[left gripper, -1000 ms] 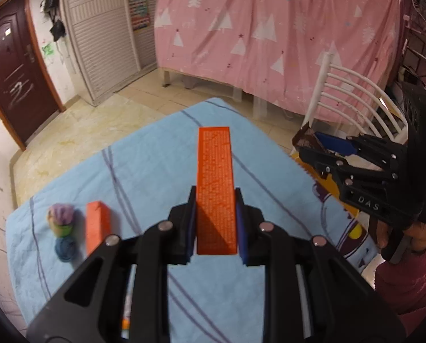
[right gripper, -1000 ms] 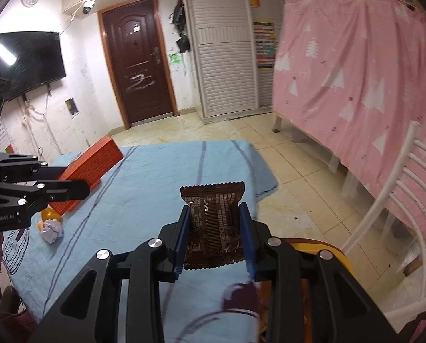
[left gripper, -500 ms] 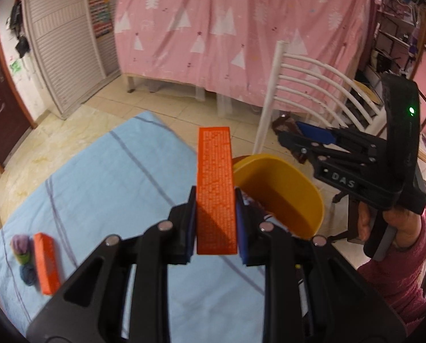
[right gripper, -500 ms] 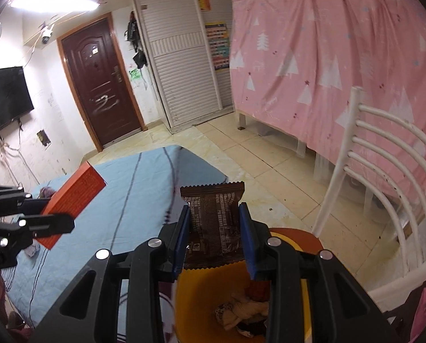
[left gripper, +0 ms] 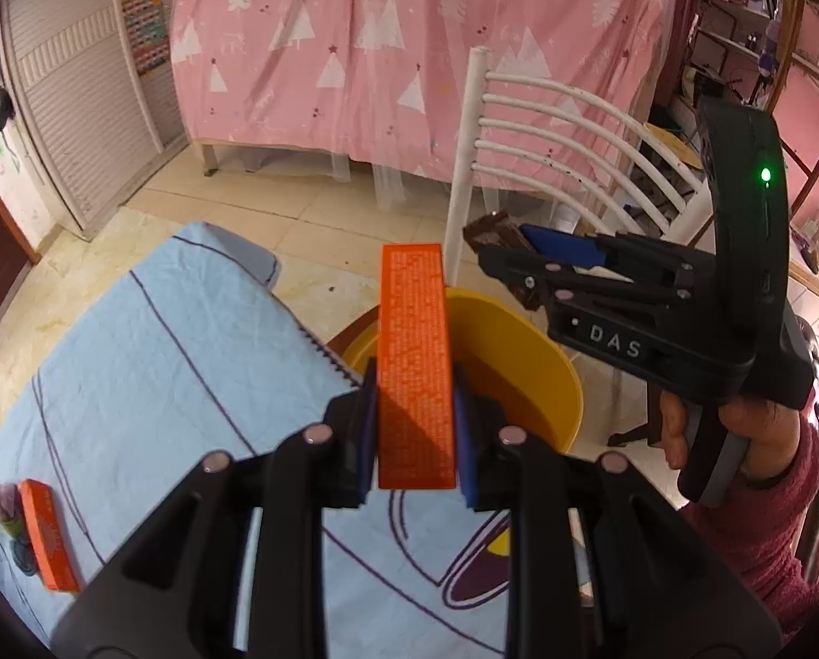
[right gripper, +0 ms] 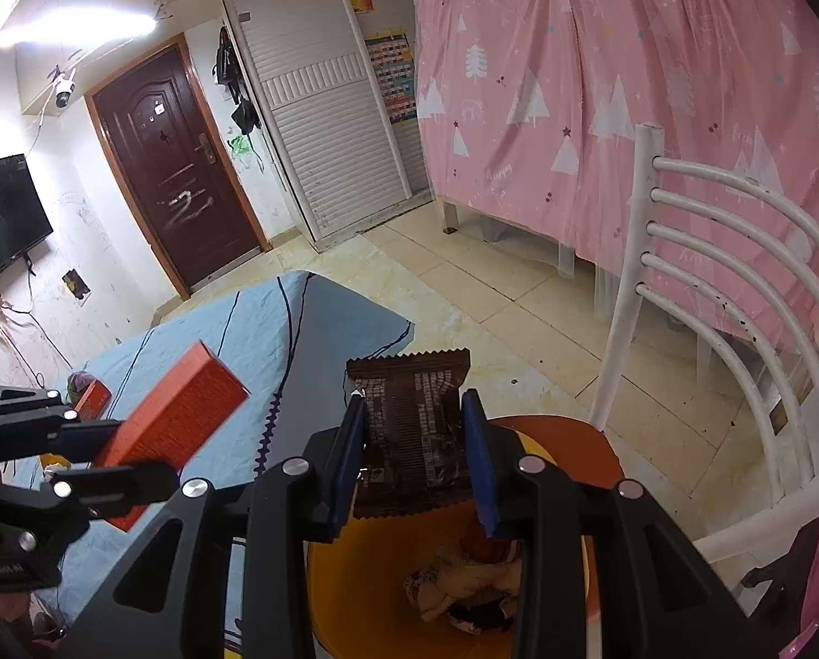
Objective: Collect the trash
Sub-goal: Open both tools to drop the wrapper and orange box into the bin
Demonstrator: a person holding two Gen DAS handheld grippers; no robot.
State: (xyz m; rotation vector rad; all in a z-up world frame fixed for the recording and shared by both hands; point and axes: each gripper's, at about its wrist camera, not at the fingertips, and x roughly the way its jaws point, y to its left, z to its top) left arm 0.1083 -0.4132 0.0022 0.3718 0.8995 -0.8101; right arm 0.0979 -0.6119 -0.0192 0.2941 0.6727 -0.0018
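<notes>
My left gripper point(left gripper: 415, 401) is shut on a long orange box point(left gripper: 415, 362), whose far end reaches over the near rim of a yellow bin point(left gripper: 525, 346). In the right wrist view my right gripper point(right gripper: 414, 403) holds a brown snack wrapper point(right gripper: 409, 379) above the bin point(right gripper: 354, 593). Its jaws are opening, with the wrapper still between the pads. Crumpled trash point(right gripper: 464, 582) lies at the bin's bottom. From the left wrist view the right gripper point(left gripper: 497, 258) hangs over the bin's far side, a hand on its handle.
A blue cloth point(left gripper: 162, 357) covers the table; a second orange box point(left gripper: 47, 538) and colourful wads point(left gripper: 3, 500) lie at its left end. The bin sits on an orange seat point(right gripper: 563, 434) of a white chair point(left gripper: 464, 165). Behind hangs a pink curtain.
Both grippers have swung from over the table to the yellow bin, each carrying its item. The bin now sits under the wrapper and at the orange box's tip.
</notes>
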